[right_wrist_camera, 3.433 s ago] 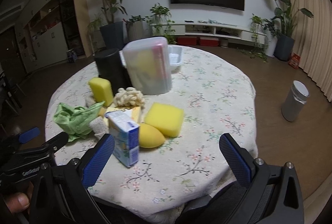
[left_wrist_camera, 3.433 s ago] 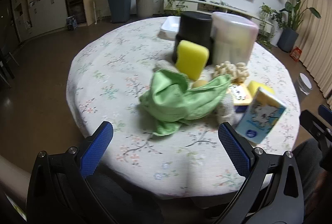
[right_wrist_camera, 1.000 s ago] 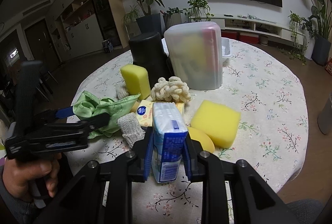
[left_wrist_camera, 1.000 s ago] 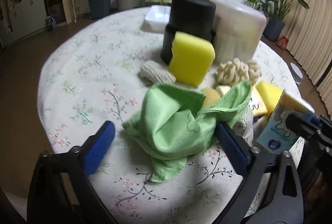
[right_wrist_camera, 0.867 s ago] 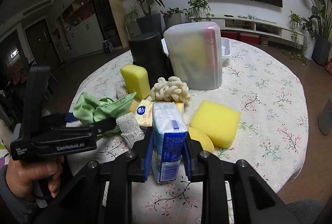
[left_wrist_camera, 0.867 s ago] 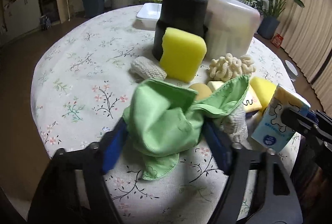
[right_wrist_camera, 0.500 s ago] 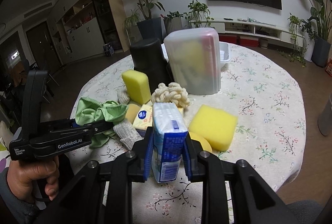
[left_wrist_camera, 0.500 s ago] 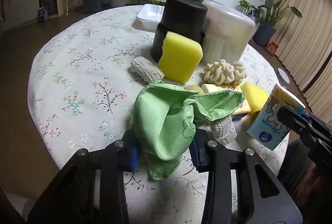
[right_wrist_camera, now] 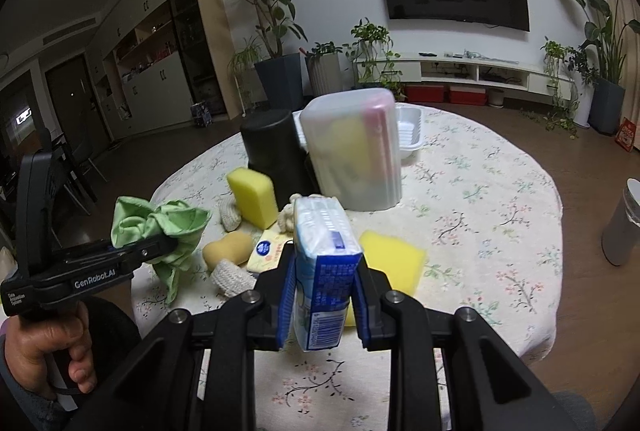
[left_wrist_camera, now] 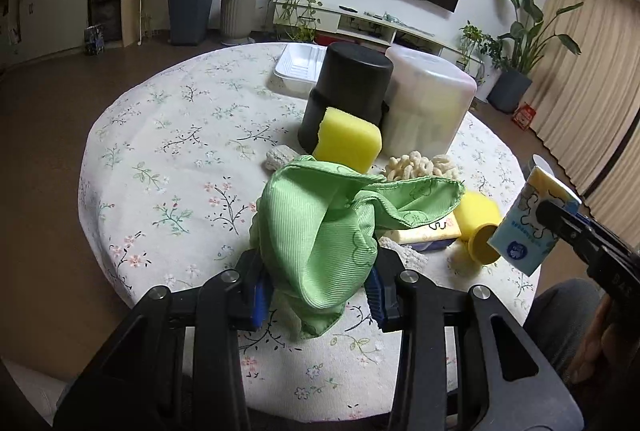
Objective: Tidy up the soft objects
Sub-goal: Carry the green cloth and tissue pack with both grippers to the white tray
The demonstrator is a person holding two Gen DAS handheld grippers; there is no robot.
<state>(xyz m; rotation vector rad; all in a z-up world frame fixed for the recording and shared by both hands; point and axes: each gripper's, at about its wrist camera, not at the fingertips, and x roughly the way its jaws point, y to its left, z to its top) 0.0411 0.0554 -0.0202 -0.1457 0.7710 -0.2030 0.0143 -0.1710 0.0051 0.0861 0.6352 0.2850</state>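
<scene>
The left gripper (left_wrist_camera: pixel 318 293) is clamped on the green cloth (left_wrist_camera: pixel 320 231), which bunches up between its blue pads and hangs clear of the surface (left_wrist_camera: pixel 168 151) near its front edge. The right gripper (right_wrist_camera: pixel 322 301) is clamped on the tissue pack (right_wrist_camera: pixel 326 271), held upright above the surface. Lying on the floral cover between the two grippers are a flat yellow sponge (right_wrist_camera: pixel 394 261), a tan gourd-shaped sponge (right_wrist_camera: pixel 228 247), two knitted scrubbers (right_wrist_camera: pixel 232 277), a small yellow packet (right_wrist_camera: pixel 268 251) and a cream loofah (left_wrist_camera: pixel 418 169). Another yellow sponge (left_wrist_camera: pixel 346 145) leans against the black canister (left_wrist_camera: pixel 346 95). The translucent box (right_wrist_camera: pixel 354 155) stands just beside the canister, and the white tray (right_wrist_camera: pixel 408 135) sits behind both.
</scene>
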